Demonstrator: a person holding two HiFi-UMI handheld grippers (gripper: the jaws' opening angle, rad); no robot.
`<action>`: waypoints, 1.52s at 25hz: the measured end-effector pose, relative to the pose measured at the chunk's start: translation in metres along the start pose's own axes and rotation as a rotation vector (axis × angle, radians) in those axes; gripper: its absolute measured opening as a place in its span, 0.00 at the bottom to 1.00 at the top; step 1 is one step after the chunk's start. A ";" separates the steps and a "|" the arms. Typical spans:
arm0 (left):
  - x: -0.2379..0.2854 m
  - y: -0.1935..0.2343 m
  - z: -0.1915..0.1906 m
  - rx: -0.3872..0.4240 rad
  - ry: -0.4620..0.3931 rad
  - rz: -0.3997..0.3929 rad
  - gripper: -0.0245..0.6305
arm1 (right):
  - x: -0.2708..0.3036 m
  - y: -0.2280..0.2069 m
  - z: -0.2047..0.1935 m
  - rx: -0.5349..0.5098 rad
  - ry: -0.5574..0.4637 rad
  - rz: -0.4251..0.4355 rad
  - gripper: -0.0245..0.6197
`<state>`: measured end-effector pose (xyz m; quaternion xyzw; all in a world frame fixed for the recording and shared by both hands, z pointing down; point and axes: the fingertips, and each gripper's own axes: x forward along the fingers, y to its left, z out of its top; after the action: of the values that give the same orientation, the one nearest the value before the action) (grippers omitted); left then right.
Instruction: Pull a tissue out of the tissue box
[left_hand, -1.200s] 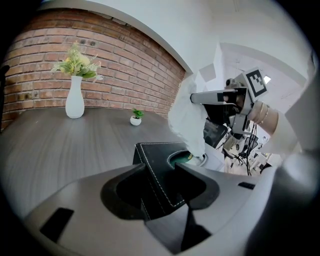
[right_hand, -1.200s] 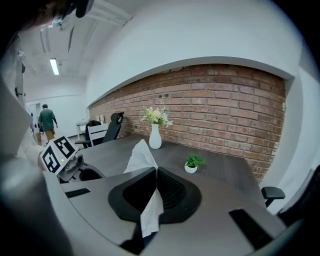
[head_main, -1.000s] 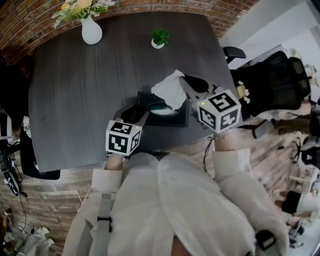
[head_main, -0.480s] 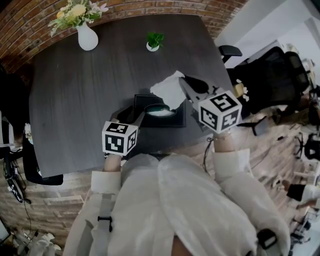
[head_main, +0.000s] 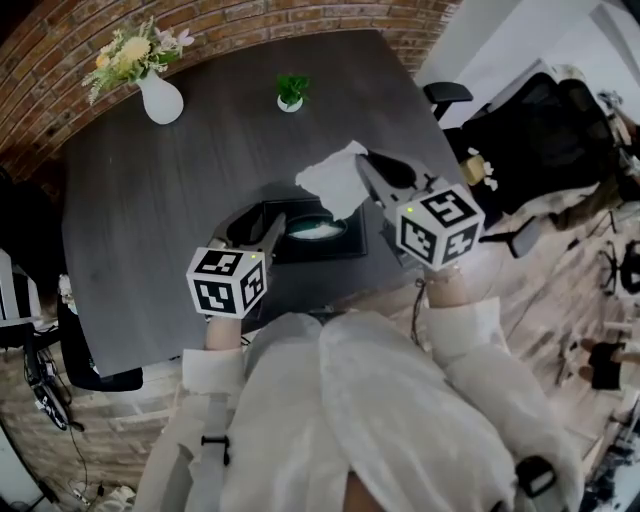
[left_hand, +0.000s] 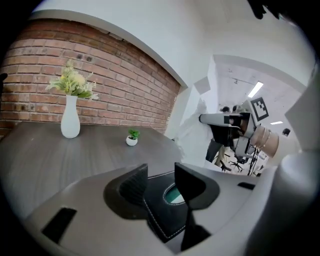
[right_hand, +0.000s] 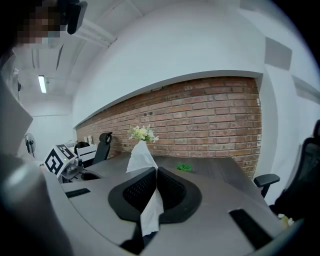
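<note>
A black tissue box (head_main: 345, 240) with an oval opening lies on the dark table (head_main: 150, 220), near its front edge. In the head view my right gripper (head_main: 362, 162) is shut on a white tissue (head_main: 333, 182), which hangs above the box. The right gripper view shows the tissue (right_hand: 141, 157) pinched between the shut jaws of the right gripper (right_hand: 156, 172), with ends sticking out above and below. My left gripper (head_main: 255, 225) hovers over the box's left end. Its jaws stand apart in the left gripper view (left_hand: 161, 172), with the box corner (left_hand: 160, 215) showing below the gap.
A white vase of flowers (head_main: 160, 98) and a small potted plant (head_main: 290, 100) stand at the table's far side by the brick wall. Black office chairs (head_main: 540, 130) stand to the right of the table. A person's light sleeves fill the lower head view.
My left gripper has risen off the box and drawn back a little. The right gripper, still holding the tissue, has lifted slightly. The head view has shifted.
</note>
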<state>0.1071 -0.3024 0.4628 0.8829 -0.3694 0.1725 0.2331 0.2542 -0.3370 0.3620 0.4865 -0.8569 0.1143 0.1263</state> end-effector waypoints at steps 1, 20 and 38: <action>0.001 -0.003 0.004 0.007 -0.003 -0.018 0.30 | -0.002 0.000 0.002 0.007 -0.010 -0.004 0.06; -0.002 -0.046 0.079 0.093 -0.183 -0.107 0.11 | -0.059 -0.017 0.005 0.186 -0.162 -0.140 0.06; -0.002 -0.063 0.050 0.120 -0.094 -0.158 0.04 | -0.068 -0.004 -0.028 0.283 -0.150 -0.133 0.06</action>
<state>0.1582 -0.2891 0.4027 0.9288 -0.2980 0.1336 0.1750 0.2943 -0.2754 0.3659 0.5623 -0.8052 0.1884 -0.0006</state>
